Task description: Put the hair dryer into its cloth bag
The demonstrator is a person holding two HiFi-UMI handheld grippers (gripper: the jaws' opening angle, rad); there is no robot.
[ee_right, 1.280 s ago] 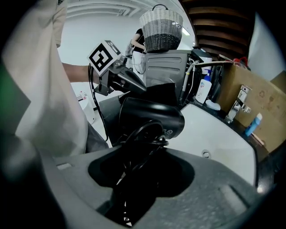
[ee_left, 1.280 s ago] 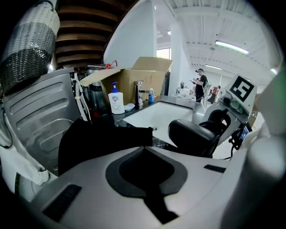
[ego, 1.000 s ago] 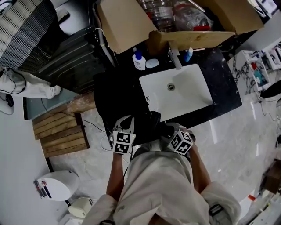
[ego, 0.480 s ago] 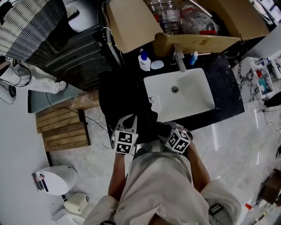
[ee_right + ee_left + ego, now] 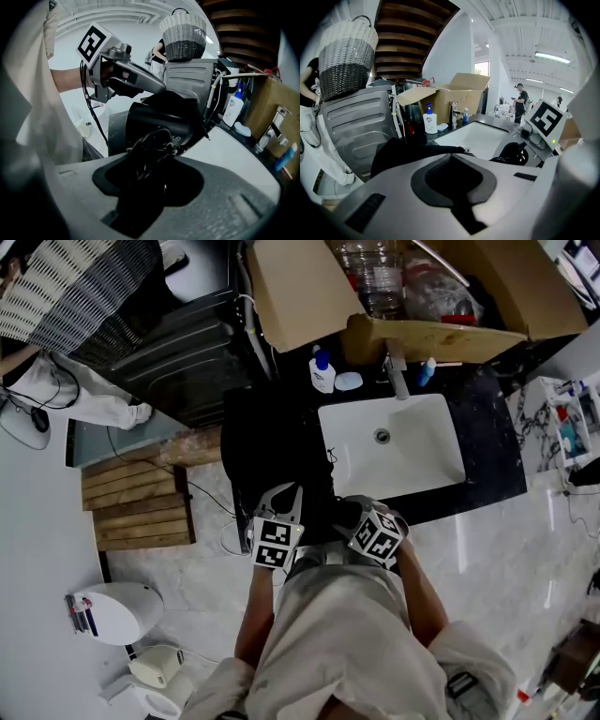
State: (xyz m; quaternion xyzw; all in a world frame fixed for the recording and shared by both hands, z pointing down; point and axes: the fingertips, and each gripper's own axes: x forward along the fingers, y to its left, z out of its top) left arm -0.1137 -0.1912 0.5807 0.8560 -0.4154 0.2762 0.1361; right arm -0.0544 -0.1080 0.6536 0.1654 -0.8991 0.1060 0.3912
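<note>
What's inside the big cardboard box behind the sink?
Clear plastic bottles and crinkly plastic with something red show in the cardboard box. Whatever lies under them is covered.

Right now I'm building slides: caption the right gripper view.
Right gripper holds the corded black hair dryer; left gripper pinches the cloth bag.

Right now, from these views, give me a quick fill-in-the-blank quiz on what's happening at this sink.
1. The right gripper is shut on the black ____, cord coiled.
2. The left gripper pinches the black cloth ____.
3. The sink in the black counter is ____.
4. The pump bottle behind the sink has a ____ cap.
Missing words: hair dryer; bag; white; blue.
</note>
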